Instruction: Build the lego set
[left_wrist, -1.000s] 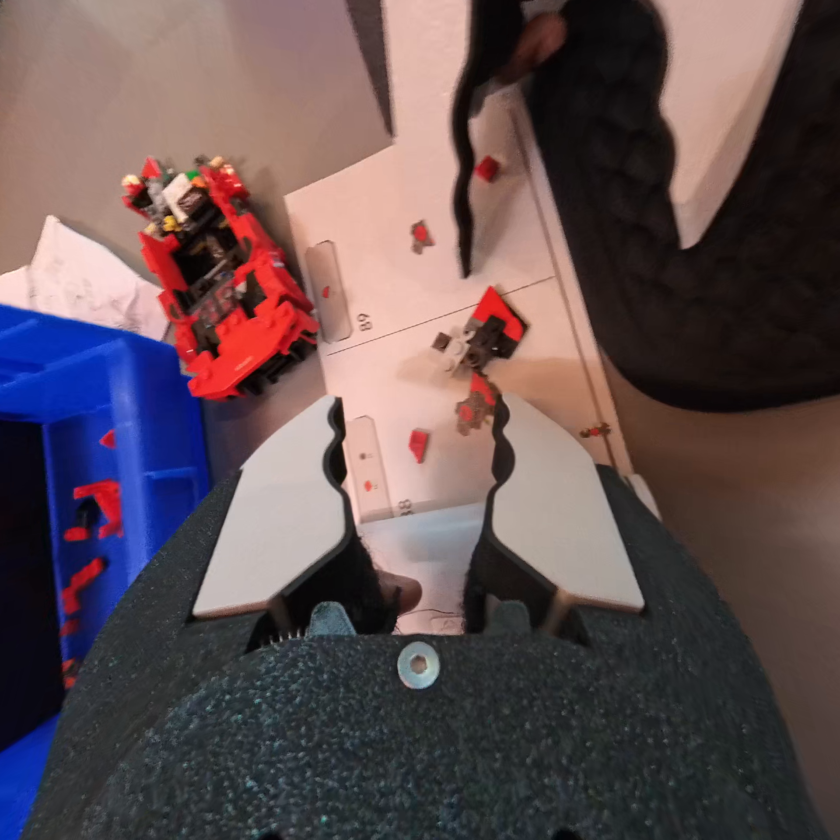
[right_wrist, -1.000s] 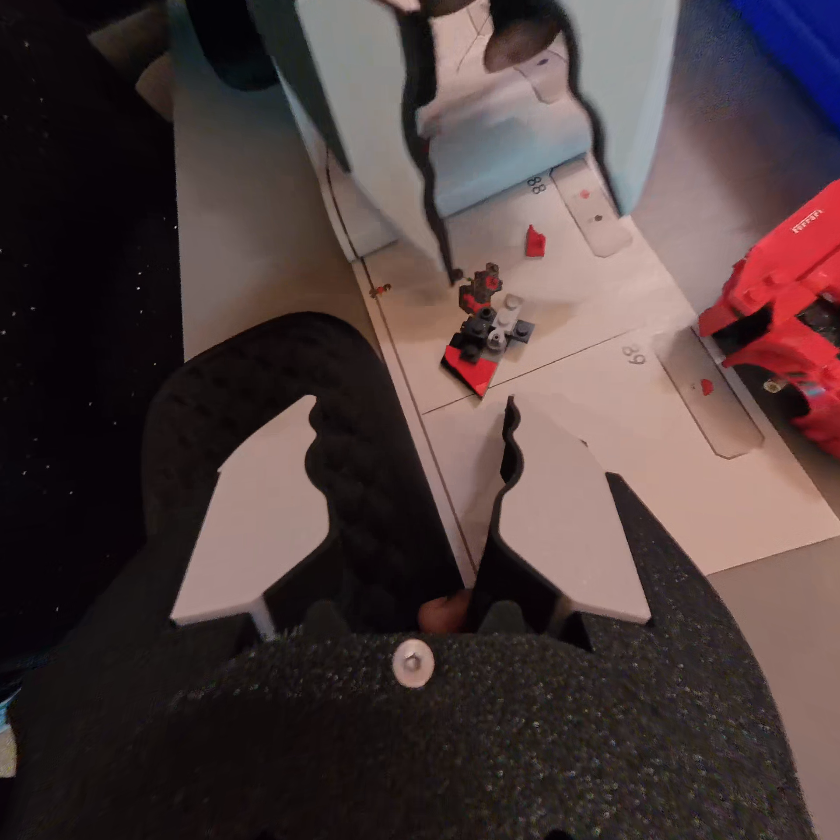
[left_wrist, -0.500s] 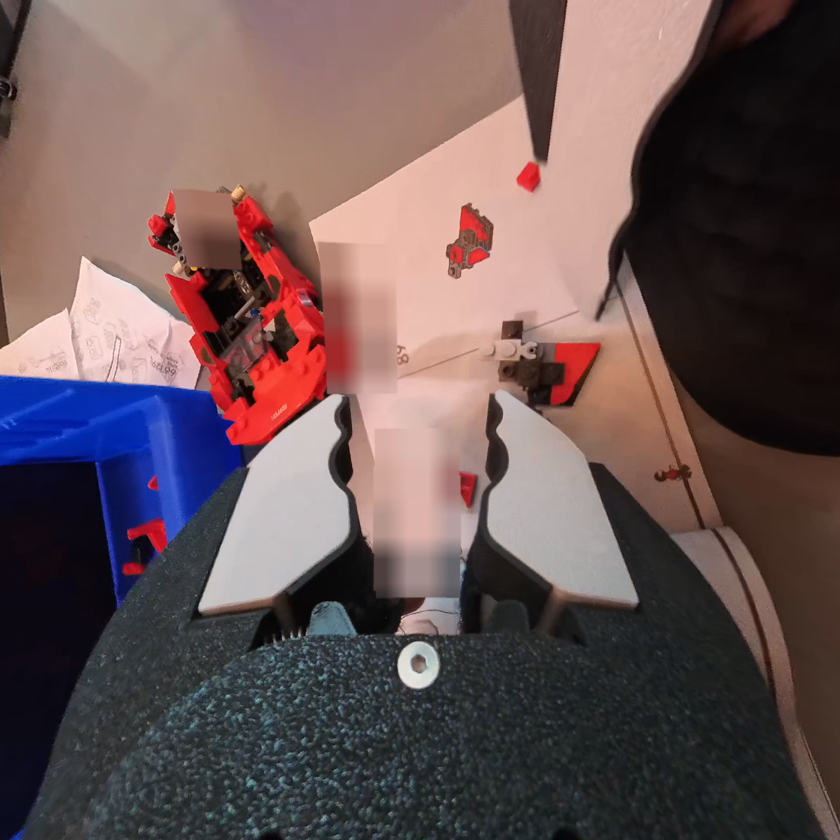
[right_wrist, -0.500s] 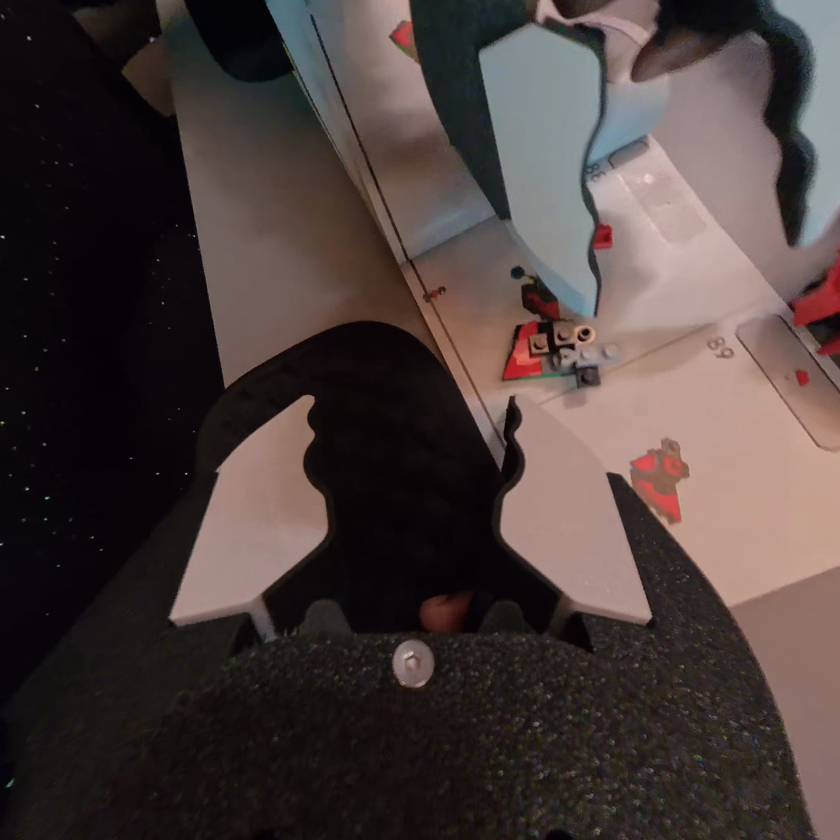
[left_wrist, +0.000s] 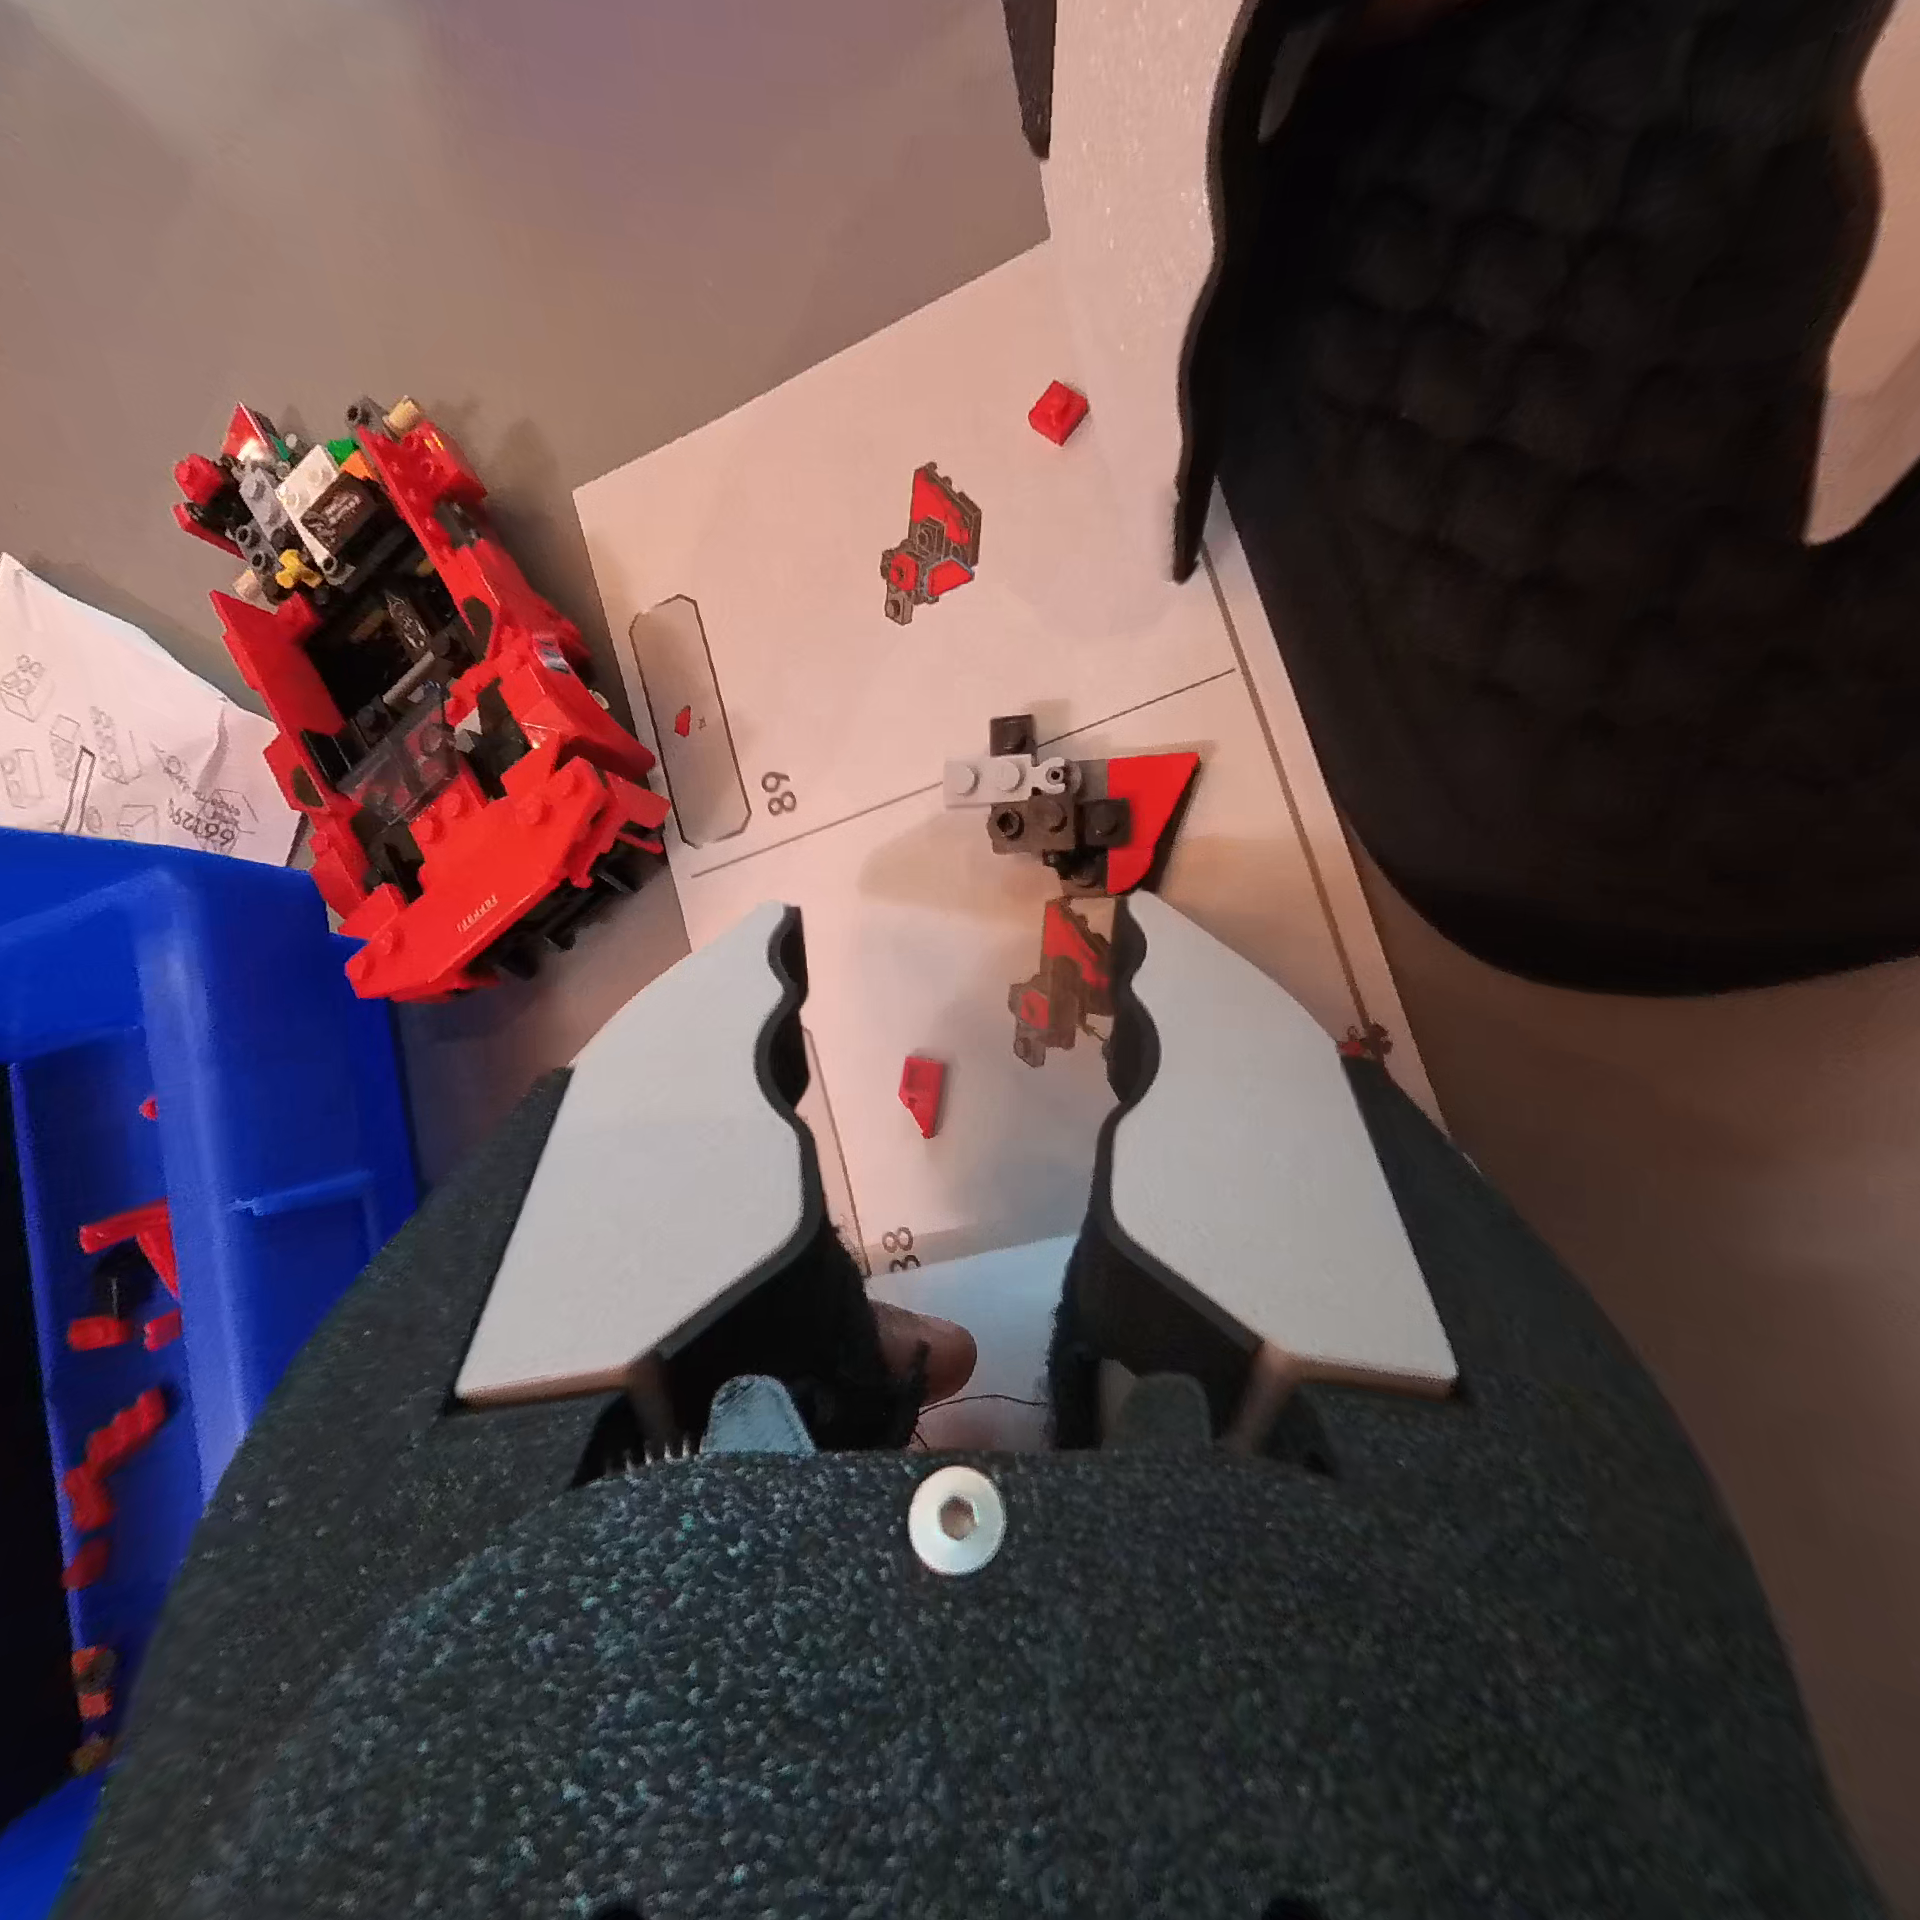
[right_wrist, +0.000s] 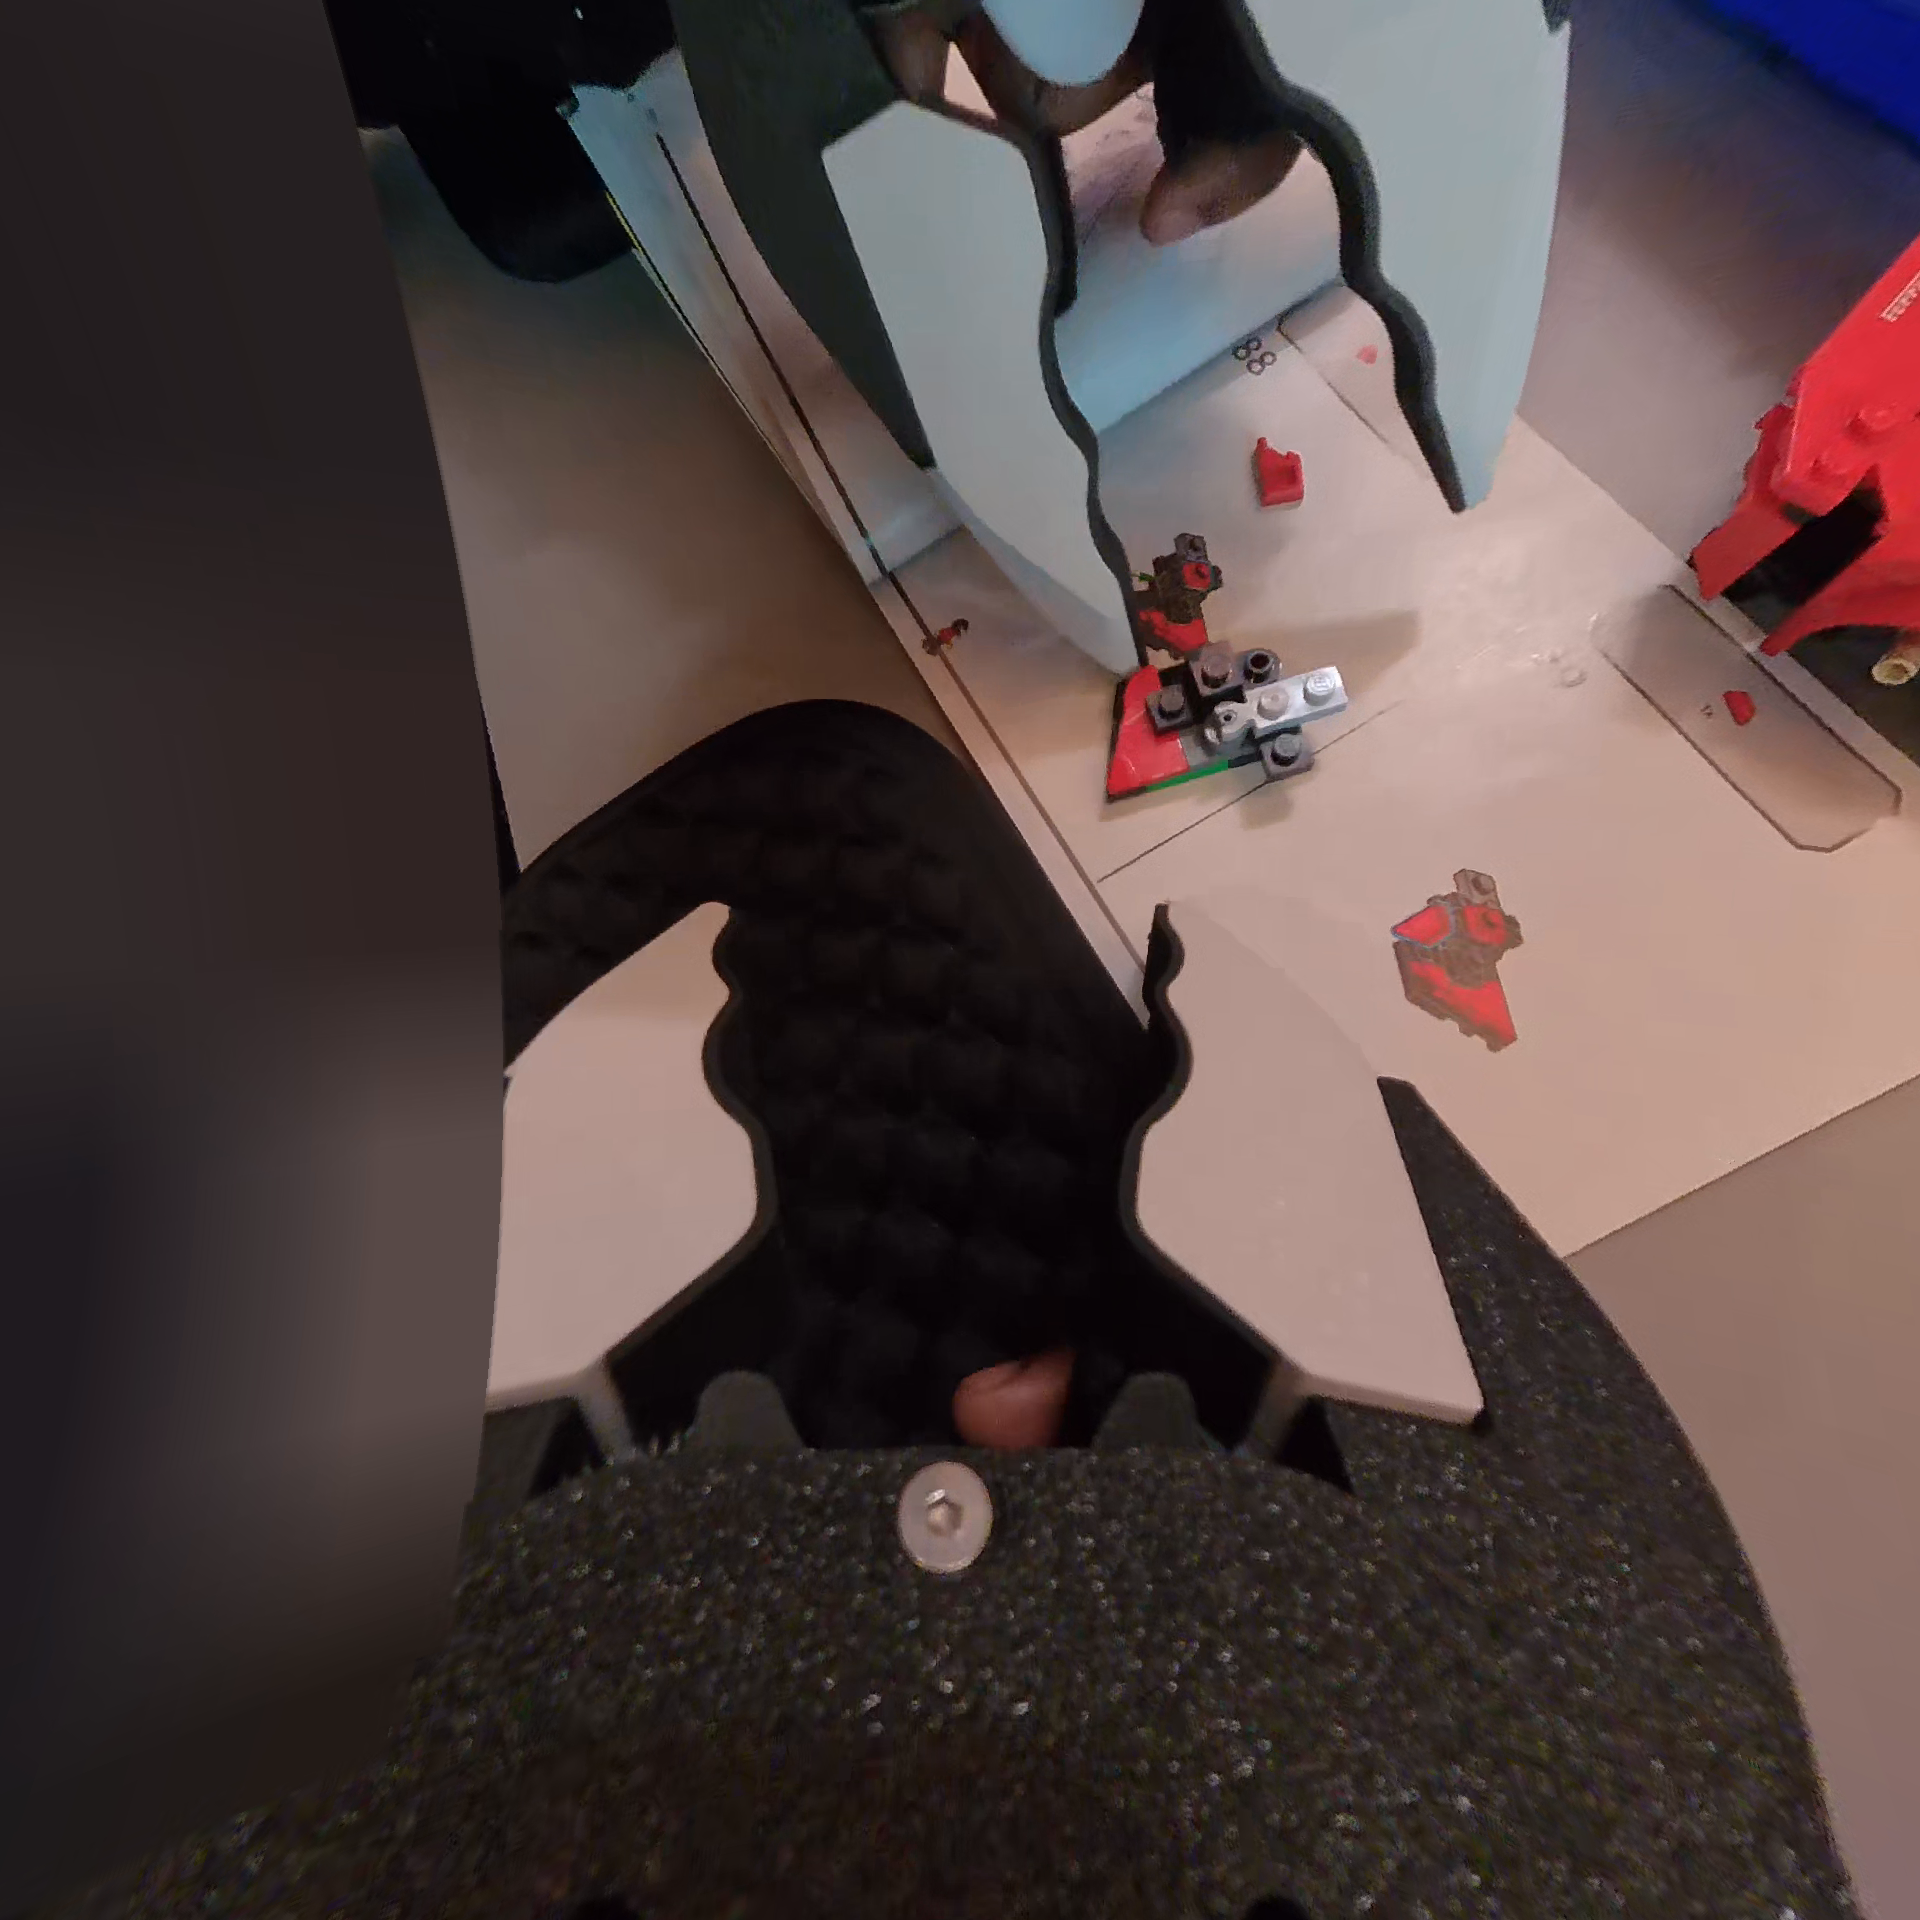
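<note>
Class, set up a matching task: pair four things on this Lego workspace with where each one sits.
Things:
1. small sub-assembly
2. red car model
3. loose red pieces
4. left tongs

Places:
A. inside the blue bin
B. on the table beside the instruction page
C. open above the page
D. lying on the page

Pairs: 1-D, 2-B, 3-A, 4-C

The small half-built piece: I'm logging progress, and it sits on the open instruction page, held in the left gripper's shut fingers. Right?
Not quite. The small half-built piece does sit on the instruction page, but the left gripper is open and holds nothing, as the left wrist view shows.
</note>
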